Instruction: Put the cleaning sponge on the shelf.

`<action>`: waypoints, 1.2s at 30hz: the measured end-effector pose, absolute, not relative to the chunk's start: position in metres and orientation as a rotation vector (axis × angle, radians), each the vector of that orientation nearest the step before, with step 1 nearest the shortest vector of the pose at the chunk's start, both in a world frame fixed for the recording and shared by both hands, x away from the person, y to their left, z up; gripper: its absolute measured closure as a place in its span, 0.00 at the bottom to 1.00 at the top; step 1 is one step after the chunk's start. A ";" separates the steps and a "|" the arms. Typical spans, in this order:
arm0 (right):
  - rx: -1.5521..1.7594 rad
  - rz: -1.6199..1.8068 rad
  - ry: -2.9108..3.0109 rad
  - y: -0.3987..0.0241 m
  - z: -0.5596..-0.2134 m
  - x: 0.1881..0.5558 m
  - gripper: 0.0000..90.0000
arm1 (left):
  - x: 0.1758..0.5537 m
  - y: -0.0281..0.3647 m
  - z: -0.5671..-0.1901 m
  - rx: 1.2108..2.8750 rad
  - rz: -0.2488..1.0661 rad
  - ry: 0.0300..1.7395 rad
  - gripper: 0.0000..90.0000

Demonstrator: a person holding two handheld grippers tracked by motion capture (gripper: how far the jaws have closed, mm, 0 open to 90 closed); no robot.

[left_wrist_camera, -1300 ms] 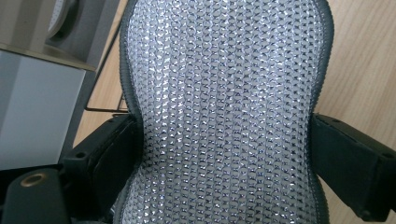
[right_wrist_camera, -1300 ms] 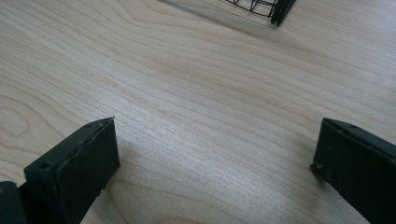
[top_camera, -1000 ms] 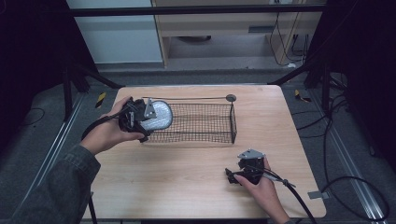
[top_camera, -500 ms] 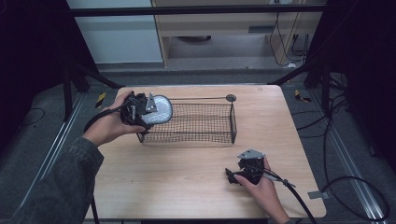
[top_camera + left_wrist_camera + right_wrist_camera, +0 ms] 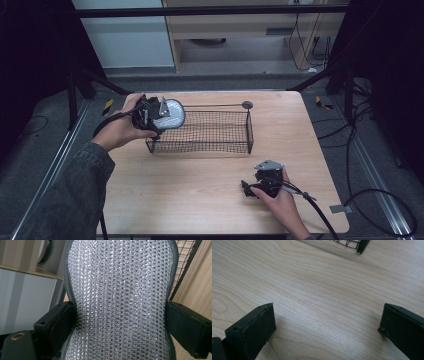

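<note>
Gripping a silver mesh pad (image 5: 120,302) over the wire basket's (image 5: 210,146) left end, left claw (image 5: 159,116), right claw (image 5: 327,327) open on table (image 5: 190,190).

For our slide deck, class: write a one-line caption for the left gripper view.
Left claw clamps a silver scouring pad beside the black wire basket.

**Black grippers, grey denim sleeve**

The left black two-jaw gripper (image 5: 150,116) carries a grey three-cornered plate (image 5: 162,106) and a black cable trailing behind. Its flat rectangular jaws have small screw holes, with a brass-coloured ring near the base. The right black gripper (image 5: 260,184) has the same plate and cable. A dark grey denim sleeve (image 5: 70,195) covers the left forearm.
</note>
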State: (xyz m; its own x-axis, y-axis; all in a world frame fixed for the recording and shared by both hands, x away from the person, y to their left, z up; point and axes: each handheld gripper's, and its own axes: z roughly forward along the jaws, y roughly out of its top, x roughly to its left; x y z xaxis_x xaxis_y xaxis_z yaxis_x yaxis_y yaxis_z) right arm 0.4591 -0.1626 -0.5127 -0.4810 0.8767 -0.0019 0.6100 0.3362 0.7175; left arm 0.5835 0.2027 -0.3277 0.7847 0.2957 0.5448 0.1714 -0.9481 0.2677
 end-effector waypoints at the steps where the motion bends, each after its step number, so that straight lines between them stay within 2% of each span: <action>1: 1.311 0.936 2.217 -0.163 -0.513 0.459 0.00 | 0.584 0.203 -0.328 2.772 0.896 0.367 0.10; 26: 1.313 0.935 2.215 -0.162 -0.513 0.459 0.00 | 0.612 0.194 -0.348 2.763 0.853 0.324 0.10; 36: 1.315 0.935 2.215 -0.162 -0.513 0.459 0.00 | 0.613 0.192 -0.352 2.773 0.841 0.298 0.10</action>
